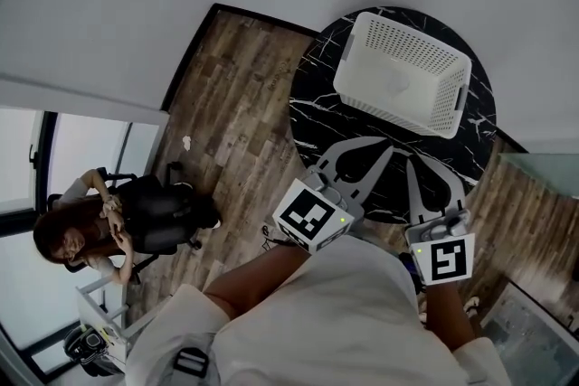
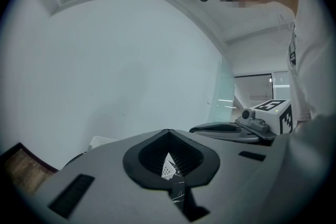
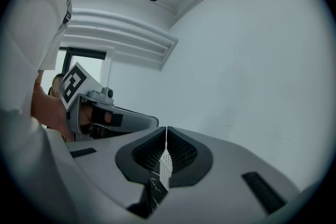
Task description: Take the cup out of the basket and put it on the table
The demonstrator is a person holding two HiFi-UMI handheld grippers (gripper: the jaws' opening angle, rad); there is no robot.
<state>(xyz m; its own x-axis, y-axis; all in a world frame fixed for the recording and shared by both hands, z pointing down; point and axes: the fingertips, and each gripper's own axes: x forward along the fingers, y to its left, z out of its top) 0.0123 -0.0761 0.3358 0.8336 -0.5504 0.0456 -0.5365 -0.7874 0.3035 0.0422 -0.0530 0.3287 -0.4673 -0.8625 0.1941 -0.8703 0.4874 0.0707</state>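
A white perforated basket (image 1: pixel 404 73) stands on the round black marble table (image 1: pixel 312 117), toward its far side. Only a faint pale shape shows inside it, and I cannot make out the cup for sure. My left gripper (image 1: pixel 384 148) hovers over the table's near part, short of the basket, shut and holding nothing. My right gripper (image 1: pixel 412 163) is beside it, also shut and holding nothing. In the left gripper view the jaws (image 2: pixel 167 132) meet, with a sliver of basket (image 2: pixel 167 167) behind them. The right gripper view shows the same, with its jaws (image 3: pixel 166 129) together.
Wooden floor (image 1: pixel 235 95) surrounds the table, with a white wall behind it. A person sits in a dark chair (image 1: pixel 154 217) at the far left near a window. A glass panel (image 1: pixel 543 181) stands at the right.
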